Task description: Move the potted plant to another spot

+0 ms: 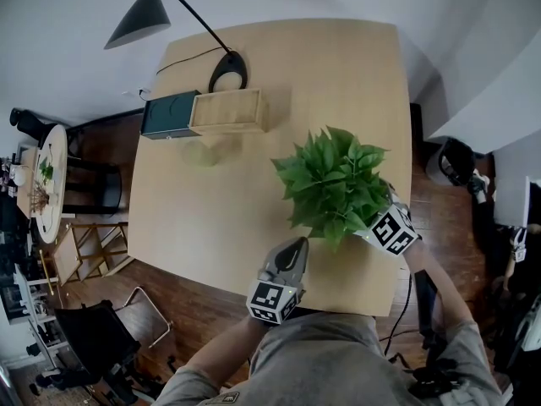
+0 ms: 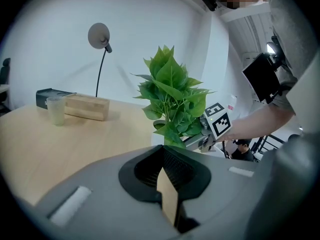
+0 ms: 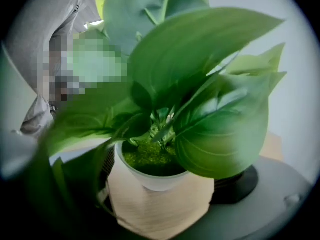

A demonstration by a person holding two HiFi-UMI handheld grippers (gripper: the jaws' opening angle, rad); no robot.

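Note:
The potted plant (image 1: 334, 183), broad green leaves in a small white pot (image 3: 150, 180), stands on the wooden table (image 1: 220, 210) near its front right corner. My right gripper (image 1: 382, 225) reaches in from the right under the leaves. In the right gripper view its jaws stand wide apart on either side of the pot, and the right jaw is clearly off the pot's wall. My left gripper (image 1: 295, 248) hovers just left of the plant, with its jaws shut and nothing between them. From the left gripper view the plant (image 2: 172, 96) rises just ahead, with the right gripper (image 2: 200, 141) at its base.
A light wooden box (image 1: 228, 110) and a dark box (image 1: 169, 114) lie at the table's far side beside a black desk lamp (image 1: 228, 70). A translucent cup (image 2: 56, 110) stands in front of them. Chairs (image 1: 101, 244) and clutter sit on the floor to the left.

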